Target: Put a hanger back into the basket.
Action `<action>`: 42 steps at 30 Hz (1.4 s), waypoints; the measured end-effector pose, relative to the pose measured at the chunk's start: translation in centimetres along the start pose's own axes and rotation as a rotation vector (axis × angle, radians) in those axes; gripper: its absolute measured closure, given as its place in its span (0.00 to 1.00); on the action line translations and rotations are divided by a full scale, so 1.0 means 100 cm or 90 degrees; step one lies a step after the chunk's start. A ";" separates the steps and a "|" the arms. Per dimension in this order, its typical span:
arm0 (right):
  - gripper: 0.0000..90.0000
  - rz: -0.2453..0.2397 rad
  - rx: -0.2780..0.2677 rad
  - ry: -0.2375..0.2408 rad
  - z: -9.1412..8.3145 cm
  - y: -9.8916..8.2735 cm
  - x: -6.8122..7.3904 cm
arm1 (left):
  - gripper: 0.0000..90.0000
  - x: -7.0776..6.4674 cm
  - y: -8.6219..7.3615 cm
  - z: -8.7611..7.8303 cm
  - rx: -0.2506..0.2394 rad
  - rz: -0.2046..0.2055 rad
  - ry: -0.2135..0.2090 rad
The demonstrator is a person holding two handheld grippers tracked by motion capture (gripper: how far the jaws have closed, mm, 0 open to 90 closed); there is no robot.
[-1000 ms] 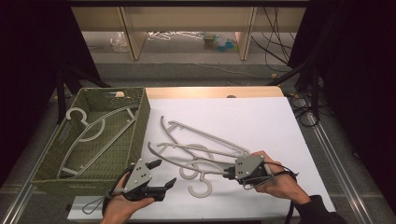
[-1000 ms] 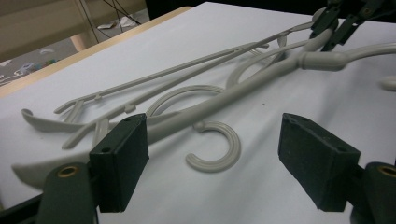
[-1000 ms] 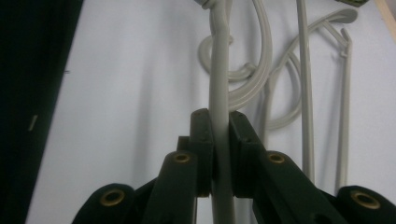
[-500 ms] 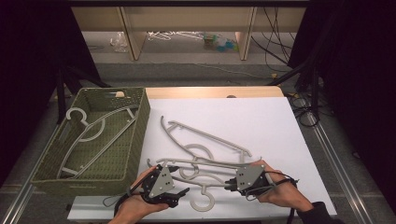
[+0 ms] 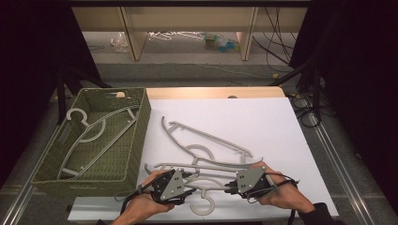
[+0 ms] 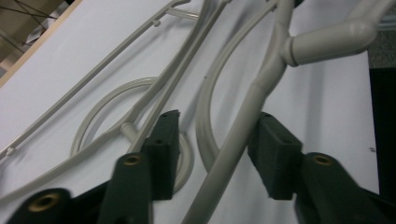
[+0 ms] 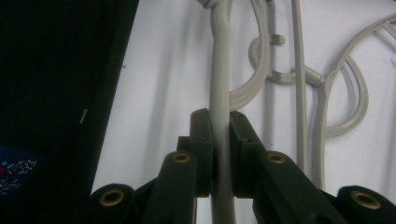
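Table (image 5: 281, 122) covered in white, with several grey plastic hangers lying on it. Nearest hanger (image 5: 206, 187) at the front edge, hook toward the person, spanning between both hands. Right gripper (image 5: 229, 186) clamped on one arm of this hanger; in the right gripper view, both pads pressed flat against the grey bar (image 7: 220, 140), no gap on either side. Left gripper (image 5: 189, 191) at the opposite arm of the same hanger; in the left gripper view, the bar (image 6: 243, 135) runs between the jaws, close to the right-hand pad (image 6: 274, 158) and clear of the left-hand pad (image 6: 163, 154). Jaws just closing in, part-way shut, not yet pressing on the bar from both sides. Hanger resting on the table surface as far as can be told; contact under the bar not fully visible. Second hanger (image 5: 187, 166) just behind the first, overlapping it near the hook. Third hanger (image 5: 206, 138) farther back toward the table centre, lying diagonally, its hook curled near the second. Green woven basket (image 5: 136, 136) standing at the left side of the table, well apart from the gripped hanger, with one more hanger (image 5: 94, 131) lying slanted inside it. Both hands low at the front edge, cables trailing from each gripper.
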State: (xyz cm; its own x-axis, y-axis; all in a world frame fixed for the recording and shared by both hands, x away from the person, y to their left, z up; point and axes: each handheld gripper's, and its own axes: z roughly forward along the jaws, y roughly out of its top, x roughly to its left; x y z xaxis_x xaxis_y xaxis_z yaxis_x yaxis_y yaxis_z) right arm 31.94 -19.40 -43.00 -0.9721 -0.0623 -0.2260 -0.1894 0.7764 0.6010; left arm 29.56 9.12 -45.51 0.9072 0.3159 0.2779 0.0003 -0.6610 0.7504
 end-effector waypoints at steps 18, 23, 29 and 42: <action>0.85 0.060 -0.045 -0.044 -0.011 -0.003 -0.008 | 0.86 0.005 0.028 -0.014 0.010 0.021 -0.065; 0.78 0.099 -0.058 -0.048 -0.011 -0.003 -0.009 | 0.88 0.006 0.031 -0.017 0.010 -0.029 -0.079; 0.59 0.152 -0.091 -0.093 -0.014 0.000 -0.011 | 0.88 0.015 0.029 -0.025 0.014 -0.102 -0.069; 0.42 0.254 -0.192 -0.199 -0.029 -0.004 -0.018 | 0.88 0.041 0.027 -0.054 -0.027 -0.191 -0.023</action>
State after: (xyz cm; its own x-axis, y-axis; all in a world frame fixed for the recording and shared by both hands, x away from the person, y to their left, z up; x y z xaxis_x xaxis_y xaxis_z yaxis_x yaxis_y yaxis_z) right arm 33.39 -21.36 -40.62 -0.8983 0.4210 -0.1255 0.1069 0.4865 0.8671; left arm 31.05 12.28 -39.10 0.8839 0.4672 0.0188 0.2533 -0.5122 0.8206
